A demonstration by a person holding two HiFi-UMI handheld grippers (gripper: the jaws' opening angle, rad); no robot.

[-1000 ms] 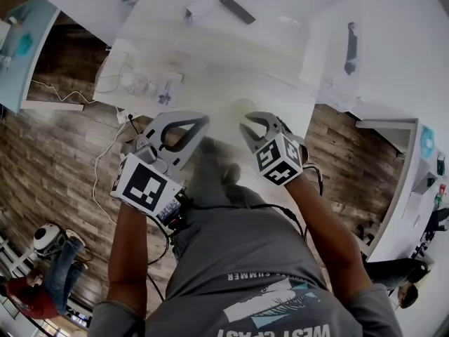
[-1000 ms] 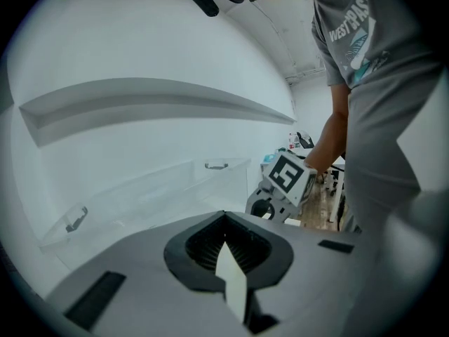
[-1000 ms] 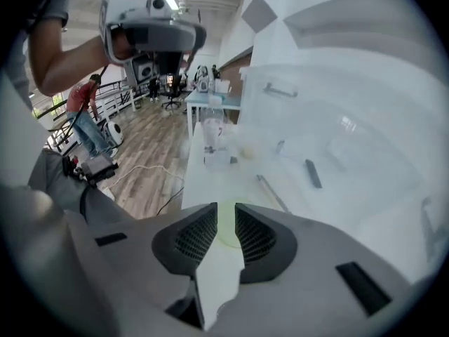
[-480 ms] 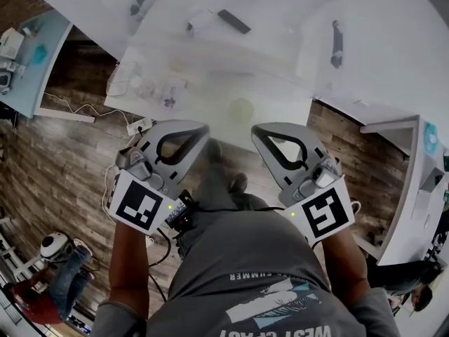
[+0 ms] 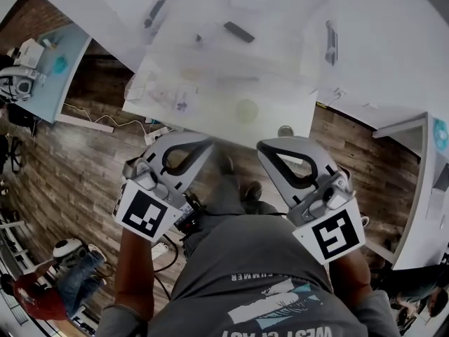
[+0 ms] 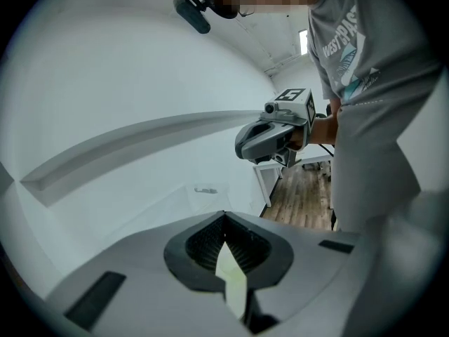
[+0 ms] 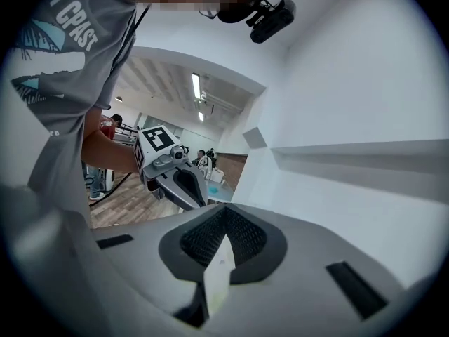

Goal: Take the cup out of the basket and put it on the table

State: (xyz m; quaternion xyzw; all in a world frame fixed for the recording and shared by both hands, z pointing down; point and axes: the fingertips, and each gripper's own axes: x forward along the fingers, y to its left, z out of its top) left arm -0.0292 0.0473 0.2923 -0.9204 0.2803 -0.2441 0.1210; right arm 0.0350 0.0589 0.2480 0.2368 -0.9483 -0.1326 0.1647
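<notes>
the left gripper [image 5: 208, 143] and right gripper [image 5: 262, 147] hang side by side, each with its jaws pressed together and nothing between them. the pale green cup [image 5: 246, 109] sits on the white table [image 5: 280, 69], beyond their tips.

Grey-brown wood-plank floor [image 5: 63, 174] runs beneath a broad white worktop [image 5: 295, 83] — brightly lit, almost washed out. A pale blue table [image 5: 70, 93] stands at the left and a white desk [image 5: 414, 181] at the right. Strip lights [image 7: 196, 85] line the ceiling beyond plain white walls [image 6: 105, 83].
</notes>
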